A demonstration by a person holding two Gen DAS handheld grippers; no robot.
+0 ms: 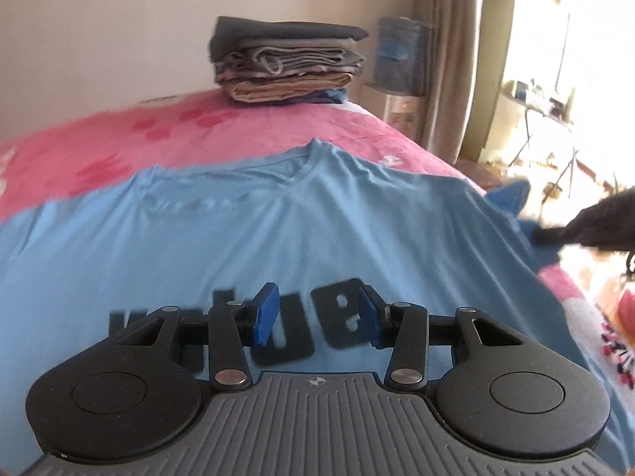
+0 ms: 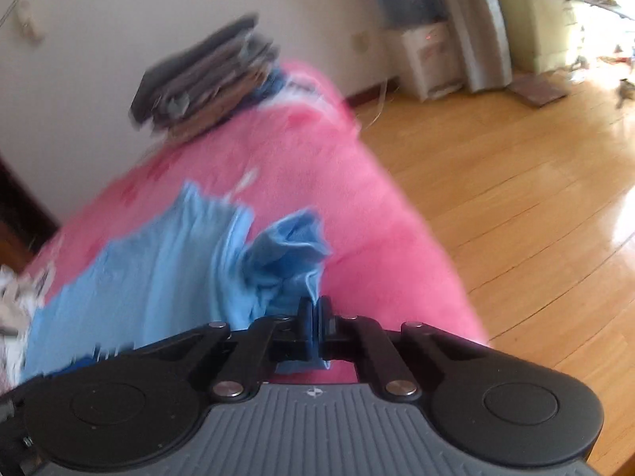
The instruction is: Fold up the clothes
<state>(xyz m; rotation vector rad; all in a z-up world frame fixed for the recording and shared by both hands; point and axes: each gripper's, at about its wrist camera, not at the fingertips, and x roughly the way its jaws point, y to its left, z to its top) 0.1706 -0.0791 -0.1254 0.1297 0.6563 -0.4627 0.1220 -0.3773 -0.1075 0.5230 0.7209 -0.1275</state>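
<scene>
The light blue V-neck T-shirt (image 1: 317, 218) is lying spread flat, front up, on the pink bedspread (image 1: 119, 146). The left gripper (image 1: 319, 317) is hovering over the shirt's dark lettering, its blue pads (image 1: 266, 315) standing apart with nothing between them. Behind, a stack of folded clothes (image 1: 285, 63) is sitting near the wall. At the bed's right edge, the right gripper (image 2: 316, 317) is pinching a bunched sleeve (image 2: 289, 254) of the shirt, jaws clamped together on the cloth, above the wooden floor (image 2: 516, 198).
</scene>
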